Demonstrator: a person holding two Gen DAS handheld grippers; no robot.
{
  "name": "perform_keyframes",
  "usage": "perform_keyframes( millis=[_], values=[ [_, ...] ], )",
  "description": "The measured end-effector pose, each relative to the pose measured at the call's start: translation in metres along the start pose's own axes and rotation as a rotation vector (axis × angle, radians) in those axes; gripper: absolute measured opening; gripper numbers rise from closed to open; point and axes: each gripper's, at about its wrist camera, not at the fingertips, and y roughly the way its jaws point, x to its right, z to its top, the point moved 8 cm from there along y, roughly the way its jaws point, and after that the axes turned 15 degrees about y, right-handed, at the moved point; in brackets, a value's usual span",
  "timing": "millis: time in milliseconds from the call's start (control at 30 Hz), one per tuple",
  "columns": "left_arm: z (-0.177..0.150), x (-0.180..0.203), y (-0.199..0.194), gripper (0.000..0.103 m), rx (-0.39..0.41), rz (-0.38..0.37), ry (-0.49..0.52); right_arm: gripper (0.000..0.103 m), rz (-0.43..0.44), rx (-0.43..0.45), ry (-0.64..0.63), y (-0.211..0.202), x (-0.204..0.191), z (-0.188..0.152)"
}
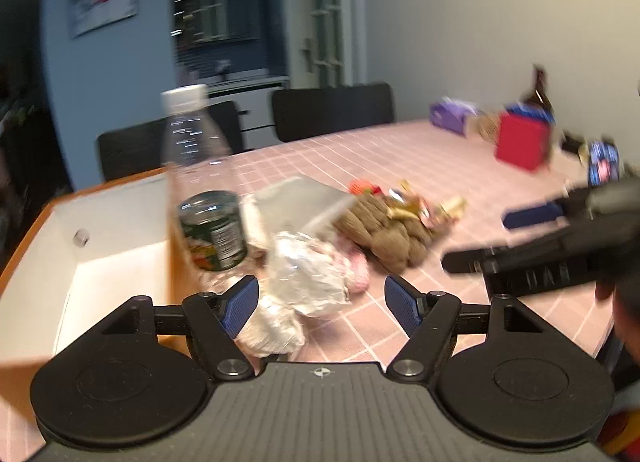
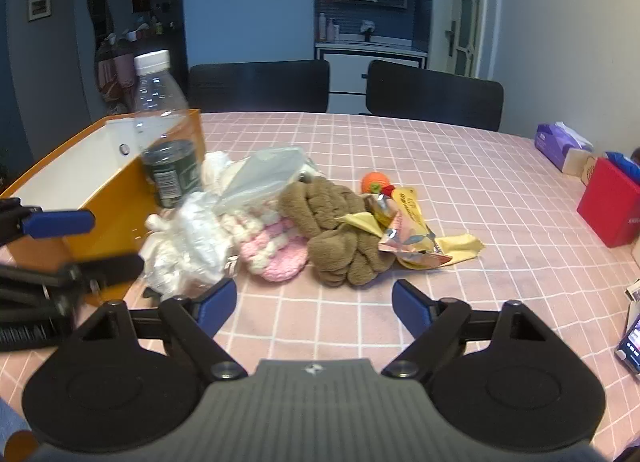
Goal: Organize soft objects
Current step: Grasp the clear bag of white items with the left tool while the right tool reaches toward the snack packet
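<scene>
Left gripper (image 1: 320,302): blue ribbed pads spread wide, nothing gripped; a crinkled white plastic bag (image 1: 304,282) lies between them, its lower folds against the left pad.
Right gripper (image 2: 314,308): jaws wide apart over bare cloth, empty.
Soft objects: a loose heap mid-table beside the box; brown fleecy cloth (image 2: 332,222), knotted and plush; pink-and-white knitted piece (image 2: 272,250), nubbly; small orange ball (image 2: 375,182).
Wrappers: yellow foil snack packets (image 2: 412,230), creased; their print is too small to read.
Bottle (image 2: 160,114): clear ribbed plastic, white cap, dark green label, text illegible.
Box (image 2: 100,190): orange outside, white inside, open-topped, cut off at the left edge.
Table (image 2: 460,190): pink cloth with a white grid.
Far right: purple tissue pack (image 2: 560,146) and red box (image 2: 608,206), partly cropped.
Left wrist view: smeared by blur.
</scene>
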Motion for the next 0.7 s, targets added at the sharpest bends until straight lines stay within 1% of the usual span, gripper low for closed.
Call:
perform_keyframes(
  millis=[100,133,267,367,467,533,600,633,667,700],
  values=[
    [-0.004,0.010,0.020,0.088,-0.039,-0.003,0.118,0.077,-0.003,-0.009,0.105,0.010,0.015,0.001],
    [-0.006,0.012,0.026,0.090,-0.054,0.011,0.155,0.077,0.002,-0.016,0.124,0.014,0.017,-0.001],
    [-0.015,0.022,0.047,0.094,-0.119,0.098,0.351,0.077,0.008,-0.051,0.150,0.028,0.017,-0.008],
    [-0.020,0.030,0.064,0.094,-0.165,0.124,0.437,0.078,0.022,-0.069,0.139,0.037,0.011,-0.012],
    [-0.025,0.032,0.083,0.094,-0.215,0.163,0.489,0.082,0.028,-0.068,0.117,0.044,0.008,-0.011],
    [-0.028,0.030,0.091,0.094,-0.240,0.204,0.509,0.082,0.013,-0.051,0.101,0.049,0.010,-0.009],
    [-0.029,0.029,0.097,0.093,-0.251,0.222,0.527,0.082,-0.004,-0.031,0.093,0.055,0.012,-0.006],
    [-0.030,0.029,0.100,0.089,-0.256,0.225,0.533,0.082,-0.008,-0.022,0.092,0.058,0.014,-0.006],
    [-0.031,0.029,0.102,0.082,-0.260,0.226,0.532,0.082,-0.009,-0.014,0.090,0.060,0.015,-0.005],
    [-0.031,0.029,0.104,0.078,-0.261,0.227,0.524,0.082,-0.011,-0.007,0.085,0.063,0.015,-0.005]
  ],
)
